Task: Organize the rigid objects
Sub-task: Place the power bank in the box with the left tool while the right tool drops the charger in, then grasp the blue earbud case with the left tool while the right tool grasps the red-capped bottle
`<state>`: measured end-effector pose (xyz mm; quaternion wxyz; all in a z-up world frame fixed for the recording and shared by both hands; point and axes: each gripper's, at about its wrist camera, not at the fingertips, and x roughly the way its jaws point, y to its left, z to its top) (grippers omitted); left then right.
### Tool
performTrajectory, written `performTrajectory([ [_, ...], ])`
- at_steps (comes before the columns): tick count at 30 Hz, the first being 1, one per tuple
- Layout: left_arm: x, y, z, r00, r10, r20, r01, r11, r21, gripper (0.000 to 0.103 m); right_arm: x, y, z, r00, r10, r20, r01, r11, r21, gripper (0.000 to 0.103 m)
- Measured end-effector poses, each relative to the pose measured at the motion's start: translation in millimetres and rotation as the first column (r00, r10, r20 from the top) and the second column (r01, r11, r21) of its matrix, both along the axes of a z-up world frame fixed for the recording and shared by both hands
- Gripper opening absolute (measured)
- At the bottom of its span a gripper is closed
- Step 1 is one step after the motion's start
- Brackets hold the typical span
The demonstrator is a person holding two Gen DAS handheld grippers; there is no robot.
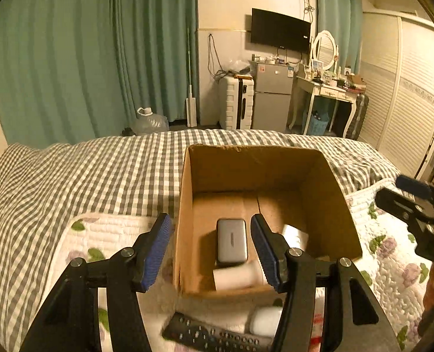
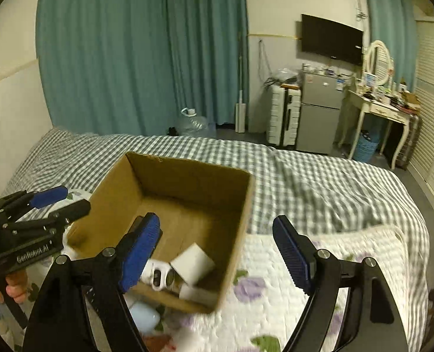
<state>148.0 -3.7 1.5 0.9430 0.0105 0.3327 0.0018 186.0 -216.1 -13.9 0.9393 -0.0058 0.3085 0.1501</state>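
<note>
An open cardboard box (image 1: 328, 193) stands on the bed; it also shows in the right wrist view (image 2: 240, 234). Inside lie a grey flat device (image 1: 232, 243), a white cylinder (image 1: 236, 278) and a white block (image 2: 192, 262). My left gripper (image 1: 209, 252) is open and empty over the box's near left corner. My right gripper (image 2: 217, 256) is open and empty over the box's right wall. A black remote (image 1: 214, 337) and a white rounded case (image 1: 265, 321) lie on the quilt in front of the box.
The bed has a grey checked cover (image 1: 99, 170) and a white floral quilt (image 2: 319, 264). Beyond it stand a water jug (image 1: 150, 121), a white suitcase (image 1: 236, 102), a small fridge (image 1: 272, 96) and a dressing table (image 1: 328, 91).
</note>
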Motion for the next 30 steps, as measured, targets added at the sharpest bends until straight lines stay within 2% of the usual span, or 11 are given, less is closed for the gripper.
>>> performTrajectory([
  [3,-17,1,-2,1.000,0.008,-0.001,-0.008,1.000,0.003,0.059,-27,-7,-11,1.000,-0.025,-0.018,0.025,1.000,0.000,0.079],
  [6,-35,0,-8,1.000,0.013,-0.014,-0.013,1.000,0.005,0.059,-46,-2,-35,0.997,-0.016,-0.082,0.014,1.000,-0.019,0.079],
  [12,-61,7,-53,0.994,0.049,-0.099,-0.051,0.999,-0.014,0.059,-63,23,-95,0.969,0.014,-0.245,-0.034,0.996,-0.078,0.079],
  [14,-65,9,-71,0.989,0.054,-0.140,-0.058,0.998,-0.023,0.059,-61,35,-118,0.952,0.020,-0.306,-0.054,0.993,-0.102,0.074],
  [16,-65,9,-86,0.983,0.047,-0.179,-0.054,0.998,-0.035,0.059,-59,41,-132,0.943,0.013,-0.334,-0.056,0.991,-0.121,0.065],
  [20,-65,3,-94,0.983,0.033,-0.181,-0.037,0.999,-0.019,0.059,-45,45,-155,0.916,-0.025,-0.400,-0.030,0.991,-0.130,0.054],
  [21,-66,3,-94,0.983,0.029,-0.179,-0.033,0.999,-0.023,0.059,-43,45,-158,0.914,-0.032,-0.403,-0.025,0.990,-0.136,0.043],
  [22,-66,2,-94,0.984,0.026,-0.178,-0.031,0.999,-0.026,0.059,-41,44,-159,0.915,-0.038,-0.401,-0.020,0.990,-0.141,0.039],
  [27,-62,-6,-99,0.981,0.004,-0.196,-0.008,1.000,-0.024,0.059,-43,31,-150,0.924,-0.030,-0.382,-0.007,0.995,-0.097,0.037],
  [30,-58,-18,-104,0.975,-0.040,-0.217,0.031,0.998,-0.046,0.059,-50,21,-133,0.945,-0.032,-0.327,0.000,0.995,-0.097,0.037],
])
